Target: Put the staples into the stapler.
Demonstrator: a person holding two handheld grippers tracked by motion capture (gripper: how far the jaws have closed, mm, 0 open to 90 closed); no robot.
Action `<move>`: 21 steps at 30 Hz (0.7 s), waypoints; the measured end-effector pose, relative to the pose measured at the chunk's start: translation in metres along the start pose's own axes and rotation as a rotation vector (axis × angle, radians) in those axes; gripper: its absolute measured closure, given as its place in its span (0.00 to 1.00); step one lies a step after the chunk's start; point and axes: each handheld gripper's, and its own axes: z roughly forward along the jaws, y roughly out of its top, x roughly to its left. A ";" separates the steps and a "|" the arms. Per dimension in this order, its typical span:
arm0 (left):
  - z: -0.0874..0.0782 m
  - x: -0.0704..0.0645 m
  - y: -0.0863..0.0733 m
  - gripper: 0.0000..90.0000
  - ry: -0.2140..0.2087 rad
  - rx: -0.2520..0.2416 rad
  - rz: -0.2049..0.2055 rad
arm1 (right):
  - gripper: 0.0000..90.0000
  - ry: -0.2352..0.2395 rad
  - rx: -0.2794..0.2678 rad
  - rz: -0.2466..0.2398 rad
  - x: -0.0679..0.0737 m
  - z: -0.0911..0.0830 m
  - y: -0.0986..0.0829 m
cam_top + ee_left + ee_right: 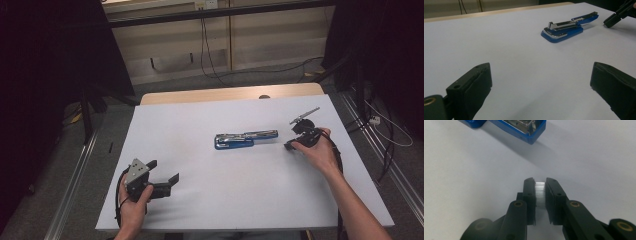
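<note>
While my right claw [540,185] pinches a small strip of staples [540,192] between nearly closed jaws, the blue stapler [245,138] lies opened flat mid-bench [200,200], just ahead of it, magazine bared, presumably so the strip can drop in. My left claw [162,172] rests spread wide and empty near my edge, well apart, likely waiting to steady things.

A white table [200,165] with a pale wooden strip along its far edge stands on a grey floor [165,82]. A blue stapler [245,139] lies flat on it, opened out lengthwise, right of centre, its metal top facing up. The rest of the white surface is bare.
</note>
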 end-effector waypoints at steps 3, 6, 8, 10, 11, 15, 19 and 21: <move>-0.001 0.000 0.000 0.04 0.005 -0.001 0.001 | 0.88 -0.003 -0.010 -0.007 0.001 0.000 0.000; -0.002 0.000 0.000 0.05 0.016 -0.001 0.006 | 0.88 -0.013 -0.033 -0.016 0.003 -0.002 0.001; -0.003 0.001 0.000 0.05 0.016 -0.003 -0.001 | 0.88 0.007 -0.054 -0.001 0.004 -0.004 0.001; -0.003 0.001 0.000 0.05 0.017 -0.004 -0.002 | 0.88 0.009 -0.069 -0.004 0.004 -0.005 0.002; -0.003 0.002 0.000 0.05 0.015 -0.005 0.000 | 0.88 0.023 -0.081 0.005 0.004 -0.006 0.002; -0.003 0.001 0.000 0.05 0.013 -0.006 -0.002 | 0.88 0.020 -0.098 0.013 0.004 -0.006 0.000; -0.003 0.002 0.000 0.05 0.008 -0.009 -0.003 | 0.88 0.023 -0.096 0.002 0.005 -0.005 0.000; -0.003 0.002 0.000 0.05 0.009 -0.007 -0.003 | 0.88 0.033 -0.112 -0.024 0.007 -0.007 0.001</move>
